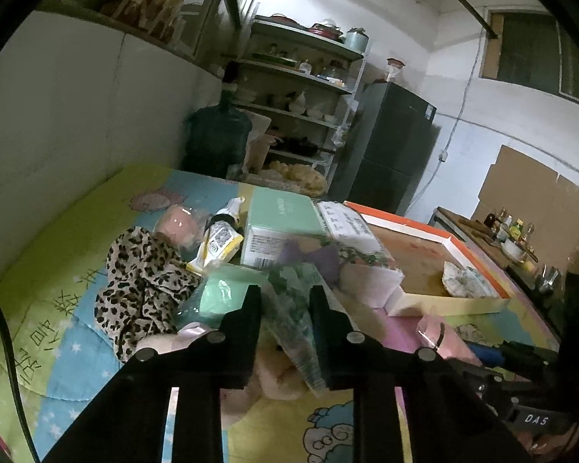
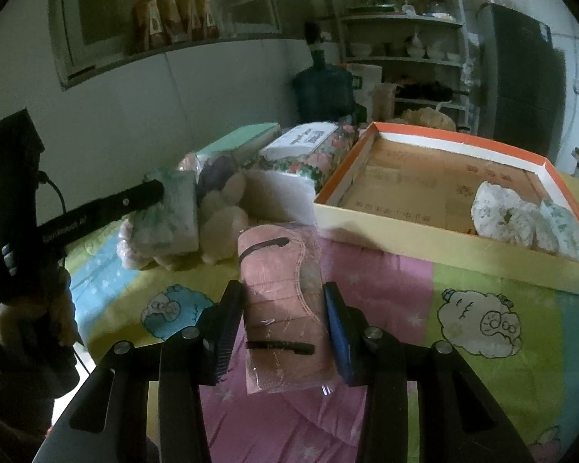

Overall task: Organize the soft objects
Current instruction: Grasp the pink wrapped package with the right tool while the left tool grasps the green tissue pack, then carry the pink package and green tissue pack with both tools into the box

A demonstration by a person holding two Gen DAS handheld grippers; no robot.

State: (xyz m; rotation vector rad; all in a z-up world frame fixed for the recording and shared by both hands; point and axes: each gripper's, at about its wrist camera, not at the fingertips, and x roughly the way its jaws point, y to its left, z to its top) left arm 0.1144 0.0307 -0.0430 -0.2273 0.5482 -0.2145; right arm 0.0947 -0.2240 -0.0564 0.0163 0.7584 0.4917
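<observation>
Fingers of the left gripper [image 1: 285, 301] were clamped on a green-patterned soft pack in clear wrap [image 1: 295, 328], above a cream plush toy [image 1: 266, 378] on the cartoon-printed bedspread [image 1: 58, 270]. A leopard-print cloth [image 1: 143, 281] lay to its left.

From the right wrist, the right gripper [image 2: 285, 308] pinched a pink folded cloth in clear plastic [image 2: 281, 308] over the bedspread, near the shallow orange-rimmed cardboard tray [image 2: 405, 239]. Two pale patterned bundles [image 2: 501, 212], perhaps cloths, sat in the tray's right corner.
</observation>
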